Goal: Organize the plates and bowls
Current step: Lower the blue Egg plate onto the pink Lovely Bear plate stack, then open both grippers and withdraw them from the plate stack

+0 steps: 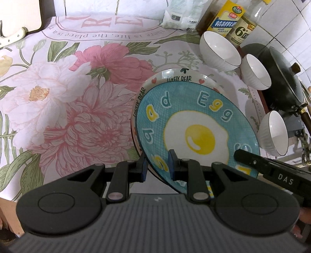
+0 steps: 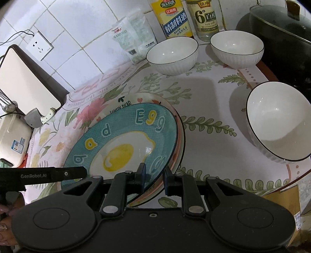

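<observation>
Nearest to you, your left gripper [image 1: 157, 164] has its fingers closed down on the near left rim of the round teal ceramic plate printed with a fried egg [image 1: 196, 124], one blue pad above the rim and one below. Your right gripper [image 2: 154, 178] does the same on the plate's near right rim, fingers narrowed onto the edge. So you hold the teal plate between both tools, tilted, its far edge low over the round cream plate with red hearts and "LOVELY BEAR" lettering [image 2: 124, 105], which lies flat on the tabletop covered by a pink-and-green floral cloth [image 1: 64, 101]. I cannot tell whether the two plates touch yet.

Further out, to the right, a white ribbed ceramic bowl with a dark rim line [image 2: 279, 124] stands alone near the cloth's edge. Beyond the plates, two more white ribbed bowls [image 2: 173, 55] [image 2: 237, 51] sit side by side. Behind them, against the white tiled wall, stand a yellow-labelled bottle [image 2: 173, 18], a clear vinegar bottle [image 2: 206, 19], a white plastic bag [image 2: 134, 37] and a dark lidded pot [image 2: 281, 33].
</observation>
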Demonstrator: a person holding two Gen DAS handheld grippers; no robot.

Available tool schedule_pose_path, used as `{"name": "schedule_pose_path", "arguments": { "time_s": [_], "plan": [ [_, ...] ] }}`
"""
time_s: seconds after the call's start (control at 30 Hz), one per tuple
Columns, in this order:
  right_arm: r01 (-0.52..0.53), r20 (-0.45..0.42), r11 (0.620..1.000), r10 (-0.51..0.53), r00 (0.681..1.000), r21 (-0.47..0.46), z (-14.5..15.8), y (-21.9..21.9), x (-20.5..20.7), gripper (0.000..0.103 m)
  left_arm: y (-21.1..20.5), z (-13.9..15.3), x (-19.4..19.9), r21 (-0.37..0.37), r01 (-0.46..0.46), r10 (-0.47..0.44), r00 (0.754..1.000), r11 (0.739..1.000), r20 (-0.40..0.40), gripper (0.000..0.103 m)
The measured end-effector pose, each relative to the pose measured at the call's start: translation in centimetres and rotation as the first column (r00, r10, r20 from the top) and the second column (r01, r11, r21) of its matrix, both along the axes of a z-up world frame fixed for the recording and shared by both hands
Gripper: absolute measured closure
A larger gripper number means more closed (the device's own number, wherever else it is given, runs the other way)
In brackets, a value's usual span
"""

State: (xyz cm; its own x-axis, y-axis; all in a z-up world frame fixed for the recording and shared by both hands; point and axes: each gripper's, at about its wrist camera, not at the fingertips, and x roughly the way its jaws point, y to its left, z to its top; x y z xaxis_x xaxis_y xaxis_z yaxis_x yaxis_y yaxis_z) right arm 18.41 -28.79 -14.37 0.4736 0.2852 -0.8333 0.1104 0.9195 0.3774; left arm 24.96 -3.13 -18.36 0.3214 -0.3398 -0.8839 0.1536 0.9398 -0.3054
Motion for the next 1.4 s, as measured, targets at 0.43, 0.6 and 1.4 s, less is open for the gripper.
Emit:
{"name": "schedule_pose_path", "arguments": {
  "time_s": [0.43,0.6,1.4],
  "plan": [
    [-0.066,-0.046,0.982,0.059,0.997,-0.178,1.0,2.7,1.1,0.069,-0.3,0.0,0.6,0.019,-0.032,0.033,0.998,0.999,-0.044,0.082],
    [-0.126,-0.075,0.964,0.112,0.991,-0.232,0.7,3.4,1.3,0.066,0.2,-1.3,0.6,0.005,-0.028,0.028,0.993,1.0,-0.111,0.08],
    [-0.107,0.023,0.907,0.127,0.992,-0.406,-1.1,4.9,0.8,0.058,-1.5,-1.3,-0.3,0.138,-0.049,0.046,0.999,0.989,0.026,0.08]
  ]
}}
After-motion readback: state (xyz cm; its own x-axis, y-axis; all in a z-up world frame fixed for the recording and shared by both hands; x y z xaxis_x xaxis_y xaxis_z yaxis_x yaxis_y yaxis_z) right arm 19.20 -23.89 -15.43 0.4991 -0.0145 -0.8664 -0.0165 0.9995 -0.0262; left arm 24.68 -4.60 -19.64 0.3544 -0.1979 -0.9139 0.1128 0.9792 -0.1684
